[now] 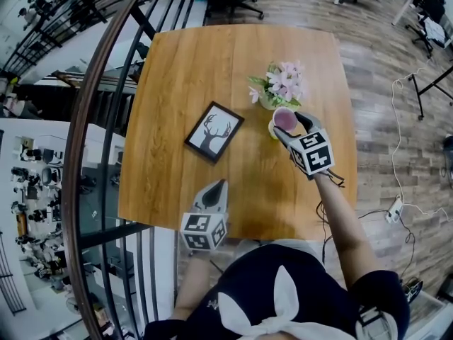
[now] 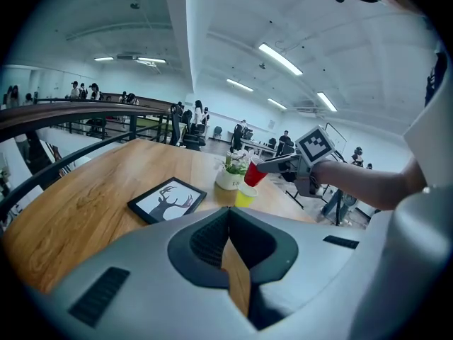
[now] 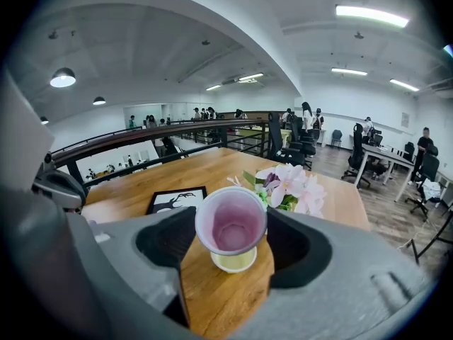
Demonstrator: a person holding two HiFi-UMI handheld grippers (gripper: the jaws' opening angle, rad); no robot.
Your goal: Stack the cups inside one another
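Right gripper (image 1: 290,127): jaws grip red cup (image 3: 230,224) by its sides, probably so base is free for nesting. Cup is directly over yellow cup (image 3: 233,262), which stands upright on surface (image 1: 184,83) beside flower pot (image 1: 282,85); contact not clear. Red cup long axis tilted: base down toward yellow mouth, open mouth up and back toward gripper. Left gripper (image 1: 219,188): jaws closed, empty, well apart, likely not needed now.

The person's right forearm (image 1: 347,222) reaches out over the desk (image 1: 177,69), and the right gripper (image 1: 290,127) tilts downward with its jaws wide, clamped on a red cup (image 1: 285,120). The left gripper (image 1: 219,188) hangs close to the body at the desk's near edge, tilted downward, jaw tips together and empty.
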